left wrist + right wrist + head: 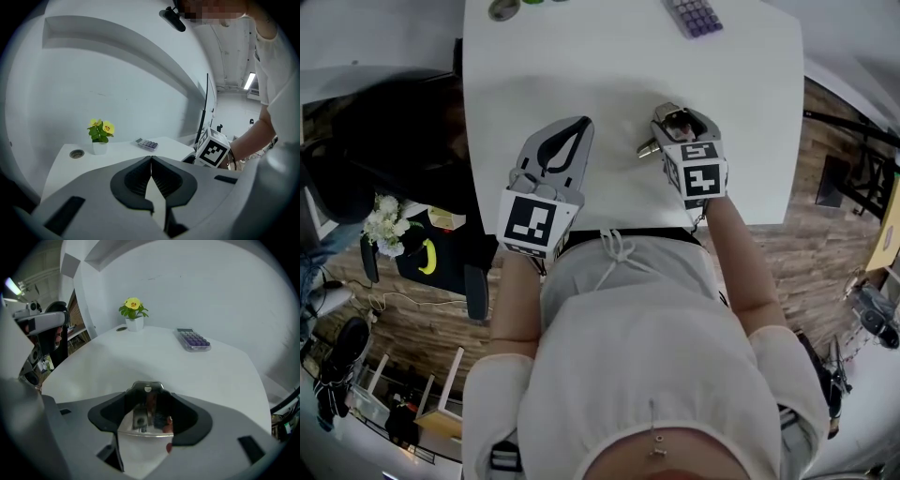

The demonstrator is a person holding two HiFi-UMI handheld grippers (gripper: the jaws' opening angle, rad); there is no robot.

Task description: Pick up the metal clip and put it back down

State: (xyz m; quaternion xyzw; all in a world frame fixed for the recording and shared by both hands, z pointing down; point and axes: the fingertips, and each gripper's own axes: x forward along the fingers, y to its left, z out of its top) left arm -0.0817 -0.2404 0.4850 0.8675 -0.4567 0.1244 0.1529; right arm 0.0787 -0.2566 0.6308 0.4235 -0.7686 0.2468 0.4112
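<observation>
A shiny metal clip (146, 414) sits between the jaws of my right gripper (148, 401), whose pads press on its two sides. In the head view this gripper (673, 124) points steeply down at the white table (581, 75), and part of the clip (649, 148) juts out to its left just above the tabletop. My left gripper (581, 124) hovers near the table's front edge, to the left of the right one. Its fingertips meet and hold nothing, as the left gripper view (151, 160) shows.
A purple-keyed calculator (692, 16) lies at the far edge of the table. A small potted yellow flower (134, 315) and a round cable grommet (503, 9) stand at the far left. Chairs and clutter surround the table on the floor.
</observation>
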